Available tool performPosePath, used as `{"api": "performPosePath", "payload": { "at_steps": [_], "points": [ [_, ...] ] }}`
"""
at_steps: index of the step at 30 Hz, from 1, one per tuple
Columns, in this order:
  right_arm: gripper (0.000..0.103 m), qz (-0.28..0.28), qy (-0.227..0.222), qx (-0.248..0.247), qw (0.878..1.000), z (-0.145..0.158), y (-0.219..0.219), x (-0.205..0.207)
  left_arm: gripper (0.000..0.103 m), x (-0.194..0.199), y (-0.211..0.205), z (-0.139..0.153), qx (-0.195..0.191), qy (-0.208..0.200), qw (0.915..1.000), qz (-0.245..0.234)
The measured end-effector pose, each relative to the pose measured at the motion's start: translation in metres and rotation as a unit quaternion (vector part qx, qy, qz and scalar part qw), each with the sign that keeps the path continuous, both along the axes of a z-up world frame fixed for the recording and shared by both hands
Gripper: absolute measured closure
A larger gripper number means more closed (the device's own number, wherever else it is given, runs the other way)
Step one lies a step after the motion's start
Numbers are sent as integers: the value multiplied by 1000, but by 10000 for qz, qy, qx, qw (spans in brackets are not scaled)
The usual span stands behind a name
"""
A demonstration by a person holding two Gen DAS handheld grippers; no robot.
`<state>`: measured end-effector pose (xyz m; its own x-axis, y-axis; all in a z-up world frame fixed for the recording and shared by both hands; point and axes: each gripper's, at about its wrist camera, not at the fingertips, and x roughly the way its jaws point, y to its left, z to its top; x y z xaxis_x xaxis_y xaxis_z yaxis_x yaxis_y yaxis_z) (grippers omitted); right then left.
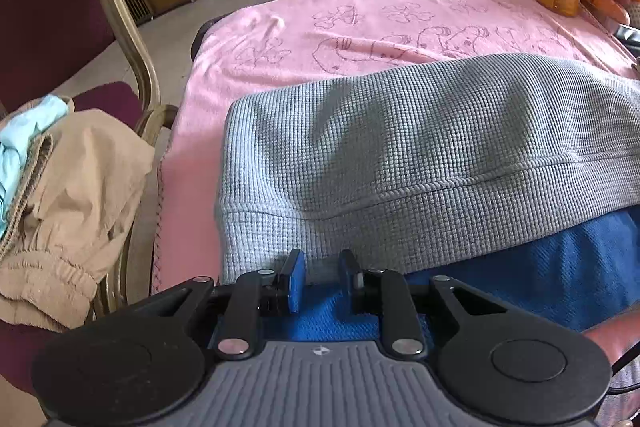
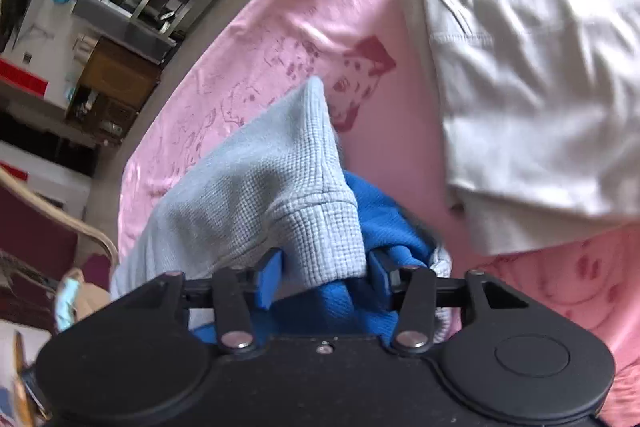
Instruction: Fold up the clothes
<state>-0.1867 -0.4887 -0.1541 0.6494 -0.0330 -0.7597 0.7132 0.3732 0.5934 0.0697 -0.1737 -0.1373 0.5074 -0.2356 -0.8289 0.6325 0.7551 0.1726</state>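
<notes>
You won't find a readable word, number or brand name in either view. The nearest thing to a sign is a small round emblem (image 1: 319, 350), quartered light and dark, on the ribbed grey body of the left gripper (image 1: 320, 277); it carries no letters you can make out. The pink towel (image 1: 360, 23) bears outline drawings only (cartoon animals and flower-like shapes, no lettering), and in the right wrist view its darker printed patch (image 2: 362, 79) is a picture, not text. The red strips (image 2: 22, 81) on the far wall in that view are too blurred for you to read anything on them.
</notes>
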Motion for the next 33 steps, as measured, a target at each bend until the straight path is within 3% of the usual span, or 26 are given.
{"api": "performPosePath", "payload": {
  "at_steps": [1, 2, 6, 8, 11, 14, 17, 25, 27, 30, 33],
  "points": [
    [83, -8, 24, -78, 10000, 0, 1, 0, 82, 0, 0, 0, 2, 15, 10000, 8],
    [85, 27, 65, -274, 9996, 4, 4, 0, 82, 0, -1, 0, 12, 26, 10000, 14],
    [86, 496, 684, -1467, 9856, 22, 23, 9, 82, 0, 0, -1, 41, 74, 10000, 39],
    [86, 713, 1113, -1659, 9773, 14, 28, 19, 81, 0, 1, -1, 38, 88, 9999, 46],
    [83, 822, 1282, -1844, 9710, 14, 32, 25, 81, 0, 2, -1, 33, 96, 9999, 48],
    [76, 763, 1067, -1706, 9766, 18, 30, 18, 80, -1, 3, 0, 13, 101, 9999, 51],
    [55, 596, 725, -1642, 9820, 28, 29, 5, 80, -4, 13, 7, -182, 231, 9994, 165],
    [48, 444, -498, -2233, 9725, 66, 35, -21, 81, -16, 36, 42, -1587, 373, 9866, -97],
    [50, 682, -727, -1980, 9751, 64, 36, -15, 81, -21, 28, 41, -1645, 481, 9845, -371],
    [74, 1110, -1039, -1249, 9804, 53, 39, 0, 84, -34, 5, 31, -1441, 641, 9833, -912],
    [78, 1698, -1101, -471, 9782, 35, 49, 26, 84, -47, -15, 22, -1294, 772, 9795, -1340]
  ]
}}
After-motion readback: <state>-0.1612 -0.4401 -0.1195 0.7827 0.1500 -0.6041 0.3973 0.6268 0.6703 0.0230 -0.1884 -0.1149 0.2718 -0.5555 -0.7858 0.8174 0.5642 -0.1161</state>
